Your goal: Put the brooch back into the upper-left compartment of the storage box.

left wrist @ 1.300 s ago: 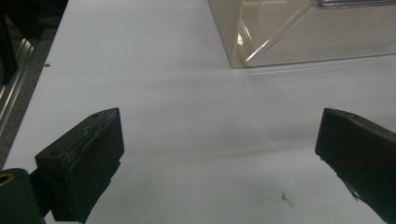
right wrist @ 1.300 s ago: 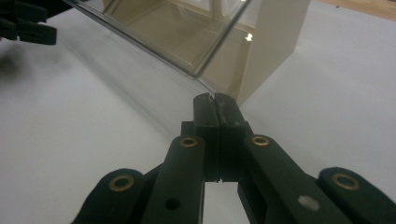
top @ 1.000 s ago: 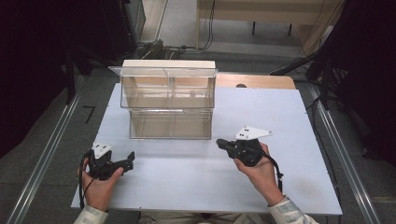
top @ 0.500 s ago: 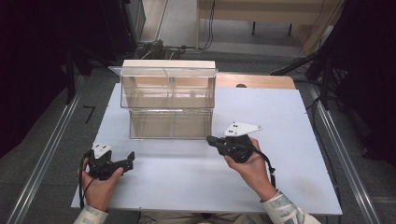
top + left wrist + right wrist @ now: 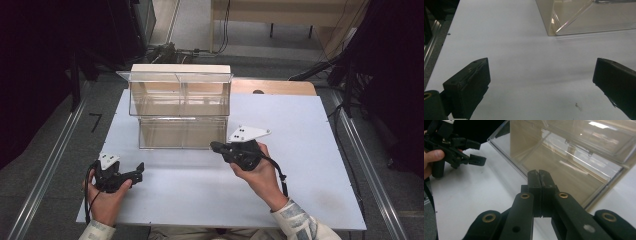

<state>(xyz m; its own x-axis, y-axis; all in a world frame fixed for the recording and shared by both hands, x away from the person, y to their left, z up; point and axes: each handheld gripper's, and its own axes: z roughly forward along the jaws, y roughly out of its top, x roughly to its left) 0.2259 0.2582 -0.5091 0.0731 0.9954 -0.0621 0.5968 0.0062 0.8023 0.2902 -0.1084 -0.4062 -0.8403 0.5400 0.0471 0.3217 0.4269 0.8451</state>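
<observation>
A clear plastic box unit (image 5: 181, 107) with two stacked levels stands at the back middle of the white table (image 5: 300, 125). My right gripper (image 5: 214, 146) is shut with nothing in it, its tip close to the lower box's front right corner. In the right gripper view the shut jaws (image 5: 539, 177) point at the clear lower wall (image 5: 564, 167). My left gripper (image 5: 137, 170) rests open near the table's front left, held by a hand. Its wide-apart jaws frame bare table, with the box corner (image 5: 554, 27) ahead. The left gripper (image 5: 474, 152) also appears far off in the right gripper view.
A wooden board (image 5: 275, 87) lies behind the table at the back right. Metal rails (image 5: 360, 165) run along both sides of the table. Cables and dark equipment (image 5: 165, 50) sit on the floor behind.
My right gripper has moved left and forward toward the lower box's front right corner. The left gripper has stayed in place.
</observation>
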